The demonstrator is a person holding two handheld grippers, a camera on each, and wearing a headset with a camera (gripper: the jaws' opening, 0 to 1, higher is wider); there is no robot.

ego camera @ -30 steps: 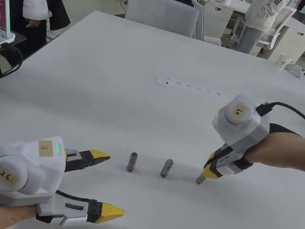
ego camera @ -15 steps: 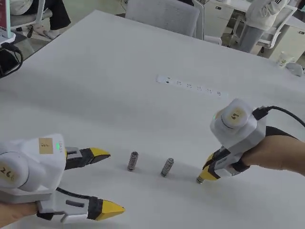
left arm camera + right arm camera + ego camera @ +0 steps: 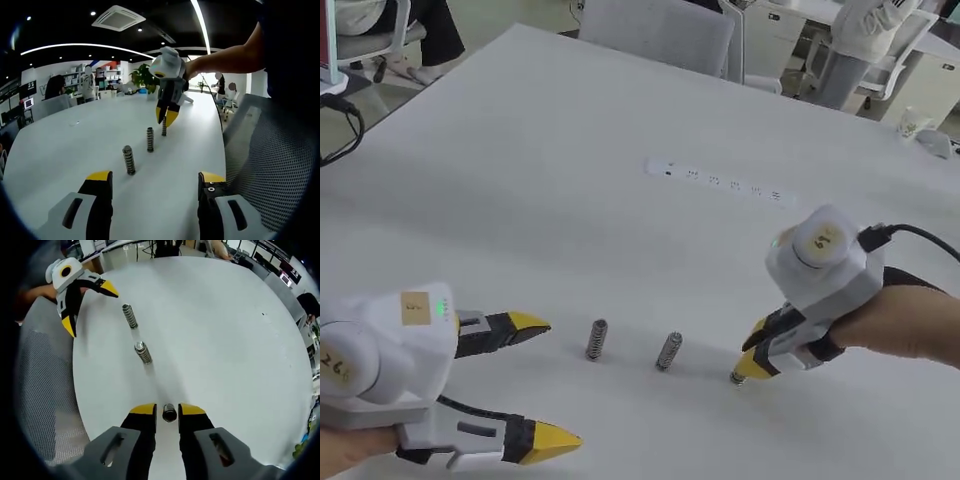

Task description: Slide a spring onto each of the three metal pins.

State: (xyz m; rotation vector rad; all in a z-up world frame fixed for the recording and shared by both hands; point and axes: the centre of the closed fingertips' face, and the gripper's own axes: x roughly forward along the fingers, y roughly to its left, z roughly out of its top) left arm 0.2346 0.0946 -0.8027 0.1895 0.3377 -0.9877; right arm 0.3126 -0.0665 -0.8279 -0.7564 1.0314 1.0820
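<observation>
- Three coils stand upright in a row on the white counter [image 3: 570, 150]: the left spring [image 3: 597, 339], the middle spring [image 3: 668, 351] and the right spring [image 3: 739, 377], each well apart from its neighbour.
- Right tool [image 3: 752, 362] is tilted down over the right spring, jaws drawn in narrow on either side of its top. I cannot tell if they pinch it.
- Left tool [image 3: 550, 380] lies low beside the row's left end, jaws spread wide, holding nothing, clear of the left spring.
- The row sits near the counter's near edge, and a mesh chair [image 3: 270, 165] is just past that edge.
- Beyond the row, bare counter runs to a power strip [image 3: 720, 184] and on to the far edge.
</observation>
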